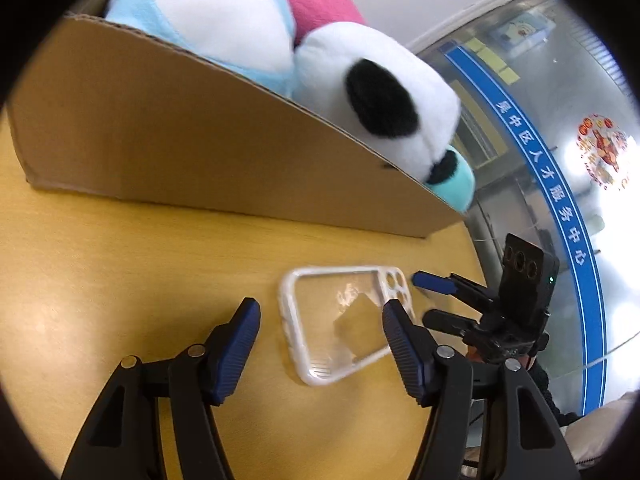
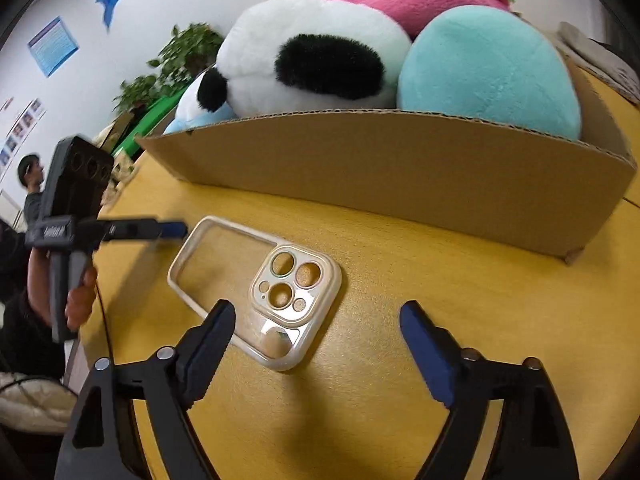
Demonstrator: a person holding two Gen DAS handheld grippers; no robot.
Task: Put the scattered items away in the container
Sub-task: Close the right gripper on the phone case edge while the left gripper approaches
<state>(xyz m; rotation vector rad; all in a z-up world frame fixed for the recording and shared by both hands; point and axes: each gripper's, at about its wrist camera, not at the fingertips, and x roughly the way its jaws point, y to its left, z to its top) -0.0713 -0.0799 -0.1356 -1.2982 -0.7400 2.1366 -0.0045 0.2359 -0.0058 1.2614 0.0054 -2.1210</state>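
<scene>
A clear plastic phone case with a pale cream rim and a raised camera block (image 2: 256, 286) lay flat on the yellow wooden bench (image 2: 420, 300), a little in front of the brown corrugated cardboard box (image 2: 392, 168) and apart from it. The box stood at the far side of the bench and was heaped above its rim with soft toys: a white plush panda with black patches (image 2: 312, 56) in the middle, a round turquoise plush (image 2: 488, 68) to its right, and a pink plush (image 2: 412, 2) behind both.

The right gripper (image 2: 316, 316) hovered low over the near end of the case, its blue-padded fingers spread wide. The left pad sat just beside the case's near left edge and the right pad stood well clear on the bare wood; I could not tell whether the left pad touched the rim. It held nothing.

From the left wrist view the left gripper (image 1: 320, 312) was likewise released, fingers wide apart, with the same case (image 1: 344, 324) lying between and just beyond them. Its right pad overlapped the case's long edge in that view. The other gripper (image 1: 434, 298) reached in from the right, one blue tip close to the camera-cutout corner of the case.

Behind the box stood a white wall with blue posters (image 2: 52, 46) and some green potted plants (image 2: 176, 60).
</scene>
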